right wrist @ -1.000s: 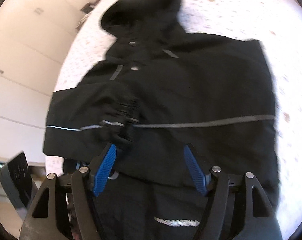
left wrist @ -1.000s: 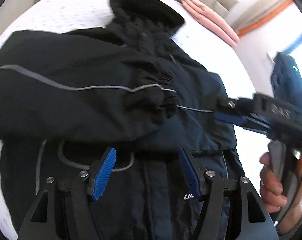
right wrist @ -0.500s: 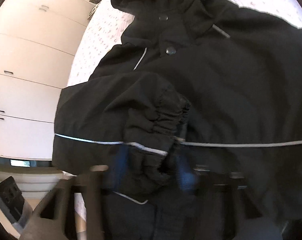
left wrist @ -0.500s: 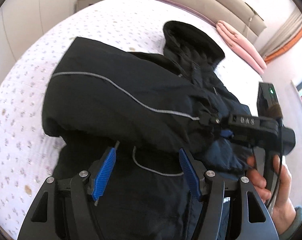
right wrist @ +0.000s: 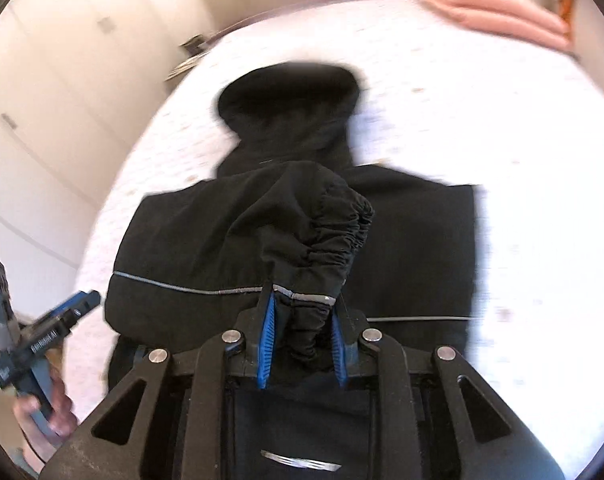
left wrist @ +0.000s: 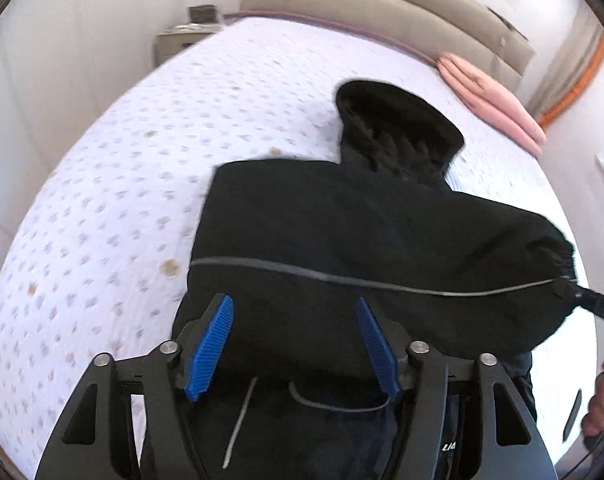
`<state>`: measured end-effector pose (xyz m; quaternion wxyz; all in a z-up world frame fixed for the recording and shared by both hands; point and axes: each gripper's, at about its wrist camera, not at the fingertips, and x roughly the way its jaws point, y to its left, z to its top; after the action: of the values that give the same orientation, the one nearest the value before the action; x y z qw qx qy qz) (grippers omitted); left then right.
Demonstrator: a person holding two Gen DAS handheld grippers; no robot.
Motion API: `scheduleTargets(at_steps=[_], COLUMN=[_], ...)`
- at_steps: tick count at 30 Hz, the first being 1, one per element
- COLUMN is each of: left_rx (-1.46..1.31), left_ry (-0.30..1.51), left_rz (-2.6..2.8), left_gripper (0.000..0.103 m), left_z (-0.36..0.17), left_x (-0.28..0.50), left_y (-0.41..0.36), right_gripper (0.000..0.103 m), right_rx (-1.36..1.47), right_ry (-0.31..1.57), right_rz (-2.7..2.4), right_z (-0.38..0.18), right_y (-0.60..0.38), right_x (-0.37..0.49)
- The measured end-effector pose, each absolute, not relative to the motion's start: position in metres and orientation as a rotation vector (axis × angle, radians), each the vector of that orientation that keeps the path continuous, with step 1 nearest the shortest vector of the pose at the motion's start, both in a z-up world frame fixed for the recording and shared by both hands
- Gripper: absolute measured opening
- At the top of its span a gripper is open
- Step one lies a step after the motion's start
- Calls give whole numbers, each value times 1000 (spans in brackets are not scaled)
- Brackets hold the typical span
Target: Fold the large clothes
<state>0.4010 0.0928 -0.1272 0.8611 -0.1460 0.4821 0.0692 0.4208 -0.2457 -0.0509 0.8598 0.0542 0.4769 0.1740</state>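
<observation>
1. Jacket point(left wrist: 342, 248) in black, hooded and padded, is lying spread on the bed point(left wrist: 114, 184) with its hood point(left wrist: 394, 128) pointing toward the headboard point(left wrist: 382, 4) and one sleeve drawn across the chest.
2. Your right gripper point(right wrist: 302, 340) is closing its jaws on the elastic cuff point(right wrist: 322, 240) of that sleeve; gathered cloth is sitting pinched between the blue pads point(right wrist: 267, 340).
3. Your left gripper point(left wrist: 294, 344) is hovering over the jacket's lower body, jaws wide but narrowing, with nothing between them.
4. You are handling something that looks soft, bulky and fairly light: it is likely drooping and sliding wherever you are not supporting it, and the smooth shell fabric may be slipping through a shallow pinch.
5. You are best taking hold at thick, gathered spots: the ribbed cuff, the hem, the shoulder seam. A deep bite on the elastic is looking safer than one on a single flat layer.
6. Reflective piping point(left wrist: 342, 276) across the body is giving you a straight line for judging the fold.
</observation>
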Motion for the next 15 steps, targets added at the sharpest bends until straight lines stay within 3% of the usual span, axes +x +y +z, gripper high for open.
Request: scheduleTargets(at_steps=[2,4,6,15], left_rx=[-298,-306,-282,-348], left_ry=[1056,1132,1217,1278], left_rz=[101,64,54,62], left_gripper=[45,20,11,7], left_z=[-141,-164,-190,-223], left_x=[418,435,448,461], left_y=[84,77,69,78], right_gripper=[27,27,27,29], right_rx=[109,132,149,151], right_ry=[1018,1063,1098,1183], right_rz=[316,272,246,182], right_z=[-55,-72,-90,-147], right_y=[-264,-278,-285,-298], right_x=[420,422,424,429])
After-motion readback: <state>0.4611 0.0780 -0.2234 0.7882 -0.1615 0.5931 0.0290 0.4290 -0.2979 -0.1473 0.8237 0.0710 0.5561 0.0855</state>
